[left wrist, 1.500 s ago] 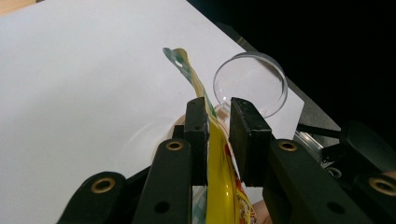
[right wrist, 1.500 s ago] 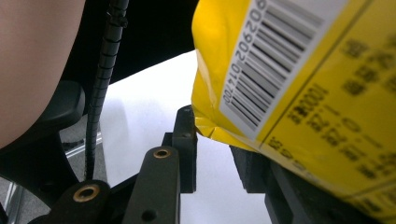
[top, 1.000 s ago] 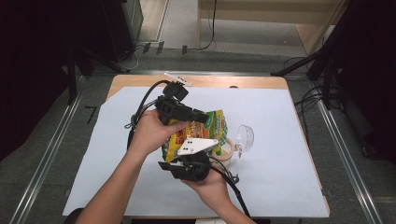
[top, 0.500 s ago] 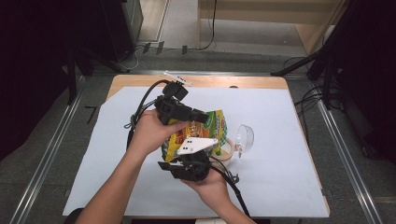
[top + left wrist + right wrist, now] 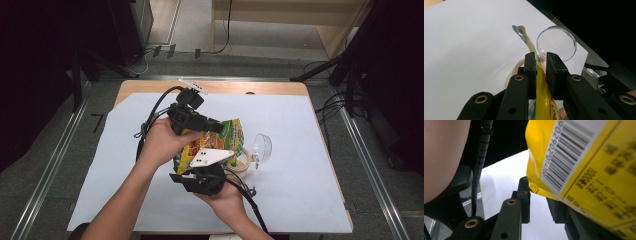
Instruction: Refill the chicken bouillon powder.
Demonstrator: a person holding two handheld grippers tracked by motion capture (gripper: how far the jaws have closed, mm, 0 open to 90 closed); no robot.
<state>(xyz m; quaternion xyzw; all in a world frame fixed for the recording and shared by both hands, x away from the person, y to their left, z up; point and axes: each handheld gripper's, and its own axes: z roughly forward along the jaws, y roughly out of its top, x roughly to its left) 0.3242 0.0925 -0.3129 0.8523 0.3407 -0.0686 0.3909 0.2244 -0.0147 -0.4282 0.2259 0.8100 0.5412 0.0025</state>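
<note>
Setting: dim room with dark stands at both sides; white sheet (image 5: pixel 300 165) spread over the wooden bench (image 5: pixel 260 88), which filled the middle of the frame.
Task thing: yellow snack bag (image 5: pixel 226 136), held off the sheet at the centre of the high view, between both hands.
Left gripper (image 5: pixel 541 65): jaws pinched on one thin edge of the bag, foil running edge-on between the pads; they had just closed a little further.
Right gripper (image 5: pixel 537 202): reached from the lower centre, bag's barcoded corner hanging between its jaws; they had just closed a little, yet a gap showed beside the left jaw, so I could not tell if it pressed.
Nearby: roll of tape (image 5: pixel 242 160) just under the bag, and a clear plastic cup (image 5: pixel 262 147) lying on its side to the right of it.
Bag's heading: long axis ran from lower left to upper right of the high view, printed face up, far end toward the cup.
Step judged: probably pulling the bag's seam open.
Doing it well: grip close together at the seam, pull apart evenly, keep the mouth raised so nothing spills.
</note>
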